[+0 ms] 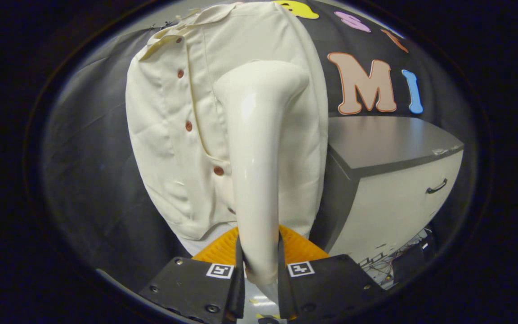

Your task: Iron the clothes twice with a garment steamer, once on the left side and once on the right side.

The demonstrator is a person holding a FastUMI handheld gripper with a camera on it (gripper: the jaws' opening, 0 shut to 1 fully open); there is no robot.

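Note:
A cream garment steamer (259, 153) stands upright between my fingers, its handle clamped by both and its head pointing toward the clothes. My gripper (260, 270) is shut on the steamer's handle. Beyond it hangs a cream button-up shirt (173, 135) with brown buttons, against the black cloth wall. The steamer's head sits over the shirt's right half, close to the fabric; whether it touches I cannot tell. The steamer hides part of the shirt's right side.
A cabinet (389, 189) with a dark top and a pale drawer front with a black handle stands to the right of the shirt. Loose wires (389, 265) lie at its foot. Black cloth hangs to the shirt's left.

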